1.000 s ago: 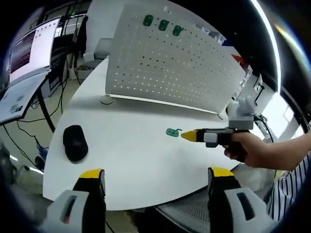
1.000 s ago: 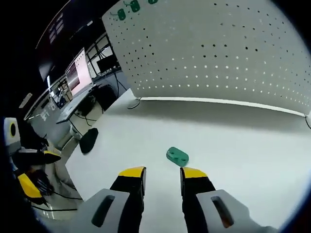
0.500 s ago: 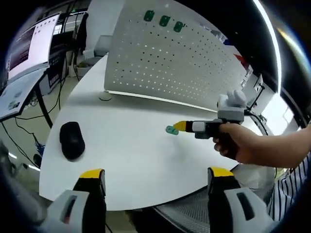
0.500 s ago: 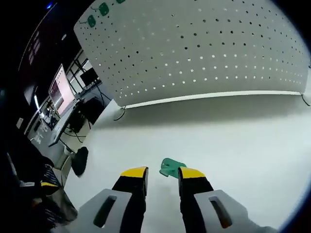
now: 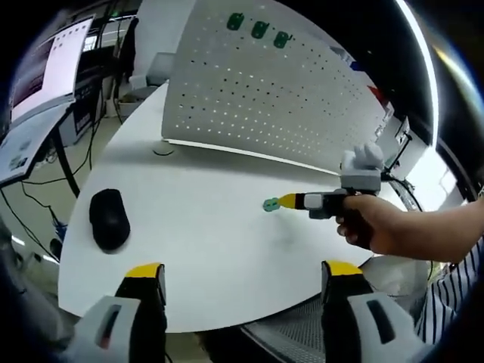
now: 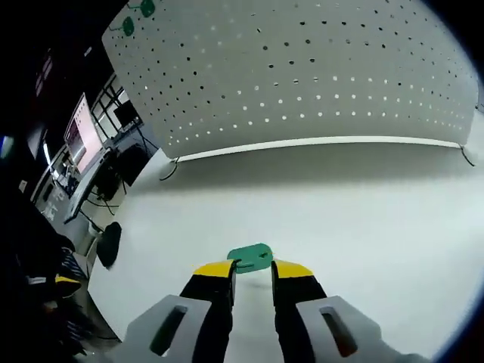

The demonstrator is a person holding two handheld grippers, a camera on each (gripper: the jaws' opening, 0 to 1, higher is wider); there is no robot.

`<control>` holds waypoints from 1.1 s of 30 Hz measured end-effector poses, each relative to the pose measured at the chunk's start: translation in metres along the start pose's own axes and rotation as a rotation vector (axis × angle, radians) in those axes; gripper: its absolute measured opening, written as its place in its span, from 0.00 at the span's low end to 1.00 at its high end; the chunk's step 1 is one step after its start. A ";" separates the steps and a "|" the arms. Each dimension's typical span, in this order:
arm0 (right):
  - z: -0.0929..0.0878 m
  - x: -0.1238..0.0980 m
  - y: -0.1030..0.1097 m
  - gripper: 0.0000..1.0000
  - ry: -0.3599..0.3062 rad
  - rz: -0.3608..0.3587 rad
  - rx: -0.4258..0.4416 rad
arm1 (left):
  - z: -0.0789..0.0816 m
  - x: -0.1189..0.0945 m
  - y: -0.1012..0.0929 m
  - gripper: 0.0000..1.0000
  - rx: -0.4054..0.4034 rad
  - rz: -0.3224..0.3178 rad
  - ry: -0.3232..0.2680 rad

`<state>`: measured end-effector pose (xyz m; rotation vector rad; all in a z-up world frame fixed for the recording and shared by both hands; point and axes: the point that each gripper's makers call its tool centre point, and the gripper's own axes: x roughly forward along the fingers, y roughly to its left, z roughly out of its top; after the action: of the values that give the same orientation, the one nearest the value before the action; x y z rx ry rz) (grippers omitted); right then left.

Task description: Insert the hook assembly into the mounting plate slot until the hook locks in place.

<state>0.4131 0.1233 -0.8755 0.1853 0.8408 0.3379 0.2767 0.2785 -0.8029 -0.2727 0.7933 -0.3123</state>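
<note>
A small green hook [image 6: 251, 257] sits between the yellow tips of my right gripper [image 6: 253, 271], whose jaws have closed on its sides just above the white table [image 6: 363, 227]. The left gripper view shows the same hook [image 5: 270, 204] at the tip of the right gripper [image 5: 287, 201], held in a person's hand right of centre. Behind it stands the white perforated mounting plate [image 5: 265, 98] [image 6: 302, 76], tilted upright, with three green hooks [image 5: 259, 29] fixed near its top edge. My left gripper [image 5: 243, 271] stands wide open at the table's near edge, holding nothing.
A black mouse [image 5: 108, 219] [image 6: 108, 243] lies on the left part of the table. Monitors and desks [image 5: 45, 76] stand beyond the table's left edge. A sleeve and forearm [image 5: 446, 242] reach in from the right.
My right gripper has moved forward onto the green hook, which now sits between its tips with the jaws drawn in on it. The left gripper has stayed open and barely moved.
</note>
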 end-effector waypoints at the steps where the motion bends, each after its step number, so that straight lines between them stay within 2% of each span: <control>1: 0.001 -0.001 -0.002 0.16 -0.001 -0.003 0.003 | 0.001 0.001 -0.001 0.87 0.001 -0.002 0.000; 10: 0.006 0.004 0.006 0.15 -0.020 0.019 0.067 | 0.000 0.004 -0.007 0.86 0.012 -0.022 0.004; 13: 0.001 0.008 0.004 0.09 -0.006 0.015 0.122 | -0.002 0.001 -0.004 0.86 0.013 -0.019 0.010; 19: 0.006 0.006 -0.003 0.01 -0.013 0.002 0.123 | -0.006 -0.005 0.006 0.86 -0.003 -0.008 0.010; 24: 0.007 0.005 -0.007 0.00 -0.008 -0.002 0.125 | -0.008 -0.003 0.007 0.86 -0.005 -0.006 0.017; 27: 0.007 0.006 -0.009 0.00 0.000 0.007 0.173 | -0.006 -0.003 0.004 0.86 0.003 -0.014 0.017; 33: 0.015 0.001 -0.011 0.00 -0.022 0.007 0.164 | -0.003 -0.002 0.003 0.85 0.007 -0.019 0.011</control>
<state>0.4273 0.1127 -0.8698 0.3443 0.8462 0.2733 0.2734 0.2822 -0.8046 -0.2720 0.8003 -0.3344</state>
